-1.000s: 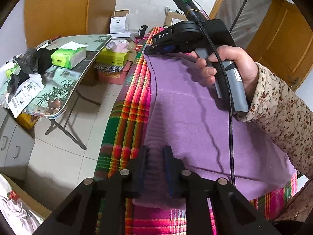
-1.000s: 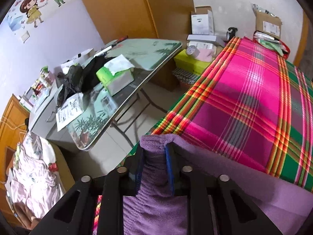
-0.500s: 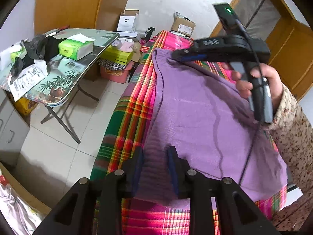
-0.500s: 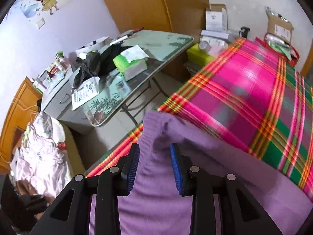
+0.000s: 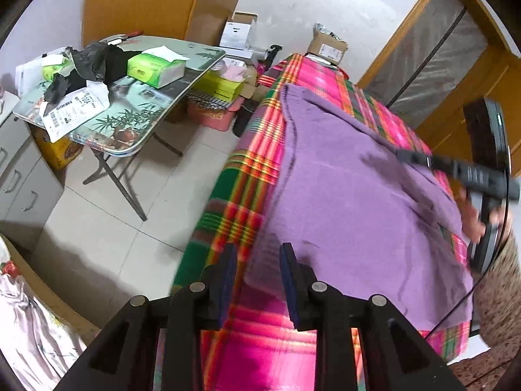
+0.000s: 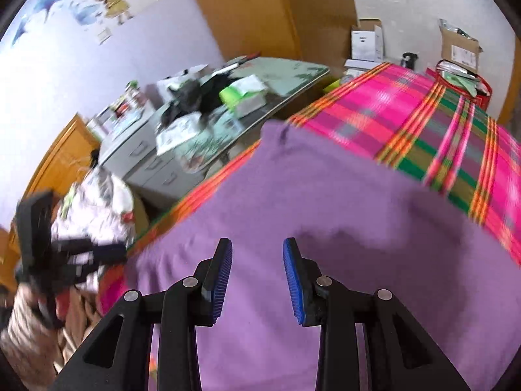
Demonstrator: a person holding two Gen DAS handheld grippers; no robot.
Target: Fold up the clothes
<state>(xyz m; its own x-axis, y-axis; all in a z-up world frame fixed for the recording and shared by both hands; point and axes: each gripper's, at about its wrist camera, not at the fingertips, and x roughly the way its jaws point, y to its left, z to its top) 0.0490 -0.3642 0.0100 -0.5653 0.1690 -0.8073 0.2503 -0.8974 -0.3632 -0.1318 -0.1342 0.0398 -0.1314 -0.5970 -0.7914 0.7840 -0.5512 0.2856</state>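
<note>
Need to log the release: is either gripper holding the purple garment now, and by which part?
Nothing is held. The left gripper and right gripper are both open over the purple garment.

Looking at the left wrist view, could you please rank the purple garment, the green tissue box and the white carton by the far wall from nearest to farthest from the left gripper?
From the left gripper:
1. Purple garment, just ahead on the plaid cloth.
2. Green tissue box, upper left on the folding table.
3. White carton, beyond the table against the far wall.

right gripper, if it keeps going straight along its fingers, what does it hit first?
Most likely the purple garment: it fills the view ahead of the open right gripper, spread over the plaid cloth. Depth is unclear, and the frame is motion-blurred.
</note>
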